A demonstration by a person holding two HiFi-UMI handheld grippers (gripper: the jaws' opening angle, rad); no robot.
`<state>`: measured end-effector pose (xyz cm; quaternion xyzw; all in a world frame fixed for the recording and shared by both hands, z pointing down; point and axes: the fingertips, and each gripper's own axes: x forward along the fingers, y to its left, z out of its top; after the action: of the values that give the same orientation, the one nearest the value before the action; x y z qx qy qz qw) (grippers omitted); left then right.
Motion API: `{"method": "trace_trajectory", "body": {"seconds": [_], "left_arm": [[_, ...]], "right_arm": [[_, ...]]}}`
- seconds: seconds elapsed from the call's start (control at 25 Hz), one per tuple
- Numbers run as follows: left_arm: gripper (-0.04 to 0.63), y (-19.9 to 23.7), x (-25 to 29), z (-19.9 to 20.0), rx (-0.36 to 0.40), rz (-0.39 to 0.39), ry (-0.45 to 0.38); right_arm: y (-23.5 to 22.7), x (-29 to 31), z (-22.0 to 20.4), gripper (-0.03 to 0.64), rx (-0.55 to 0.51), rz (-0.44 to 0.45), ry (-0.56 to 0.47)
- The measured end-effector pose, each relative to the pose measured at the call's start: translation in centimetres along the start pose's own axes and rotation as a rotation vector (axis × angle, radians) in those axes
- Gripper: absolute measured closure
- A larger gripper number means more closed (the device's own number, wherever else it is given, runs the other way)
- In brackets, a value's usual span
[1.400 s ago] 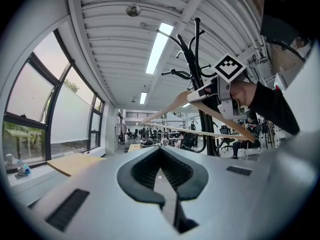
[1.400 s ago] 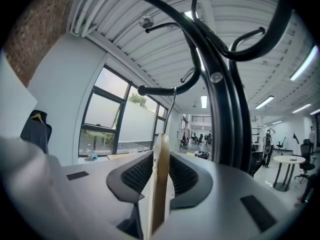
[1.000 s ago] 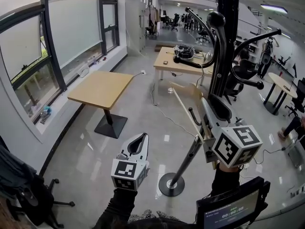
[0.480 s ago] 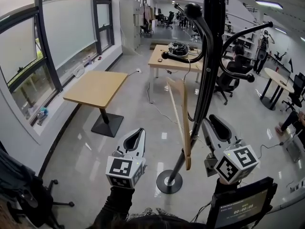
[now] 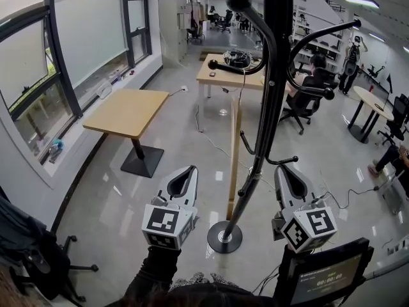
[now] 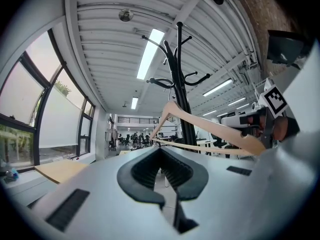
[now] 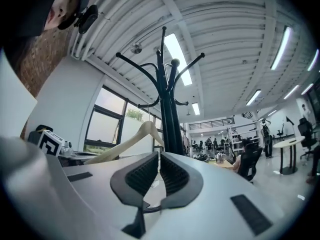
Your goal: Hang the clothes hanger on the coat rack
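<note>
The black coat rack rises from its round base between my two grippers. The wooden hanger hangs from one of its lower arms, edge-on and about upright, free of both grippers. My left gripper is low and left of the pole, shut and empty. My right gripper is right of the pole, empty, with a narrow gap between its pads. The left gripper view shows its jaws below the hanger and rack. The right gripper view shows its jaws, the hanger and the rack.
A square wooden table stands at the left by the windows. Behind the rack are a cluttered desk and a seated person. An office chair is at the lower left, a small screen at the lower right, and a cable lies on the floor.
My right gripper let go of the hanger and drew back down and right. The hanger swung from slanted to hanging upright on the rack. The left gripper barely moved.
</note>
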<state>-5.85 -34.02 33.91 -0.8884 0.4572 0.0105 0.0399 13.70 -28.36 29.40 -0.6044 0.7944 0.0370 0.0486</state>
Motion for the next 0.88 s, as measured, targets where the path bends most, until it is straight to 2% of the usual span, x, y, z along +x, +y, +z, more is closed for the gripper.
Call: {"method": "trace_trajectory", "body": {"seconds": [0.04, 0.24, 0.52, 0.88], "left_arm": [[0.589, 0.0, 0.0, 0.0, 0.001, 0.001, 0.0], [0.589, 0.0, -0.1, -0.1, -0.007, 0.017, -0.004], [0.589, 0.3, -1.0, -1.1, -0.028, 0.05, 0.009], [0.588, 0.5, -1.8, -0.8, -0.016, 0.085, 0.01]], "right_arm": [[0.0, 0.0, -0.1, 0.604, -0.003, -0.012, -0.005], [0.4, 0.0, 0.0, 0.606, 0.002, -0.027, -0.023], [0.9, 0.1, -1.6, 0.607, -0.014, -0.023, 0.027], [1.2, 0.3, -3.0, 0.607, -0.008, -0.03, 0.087]]}}
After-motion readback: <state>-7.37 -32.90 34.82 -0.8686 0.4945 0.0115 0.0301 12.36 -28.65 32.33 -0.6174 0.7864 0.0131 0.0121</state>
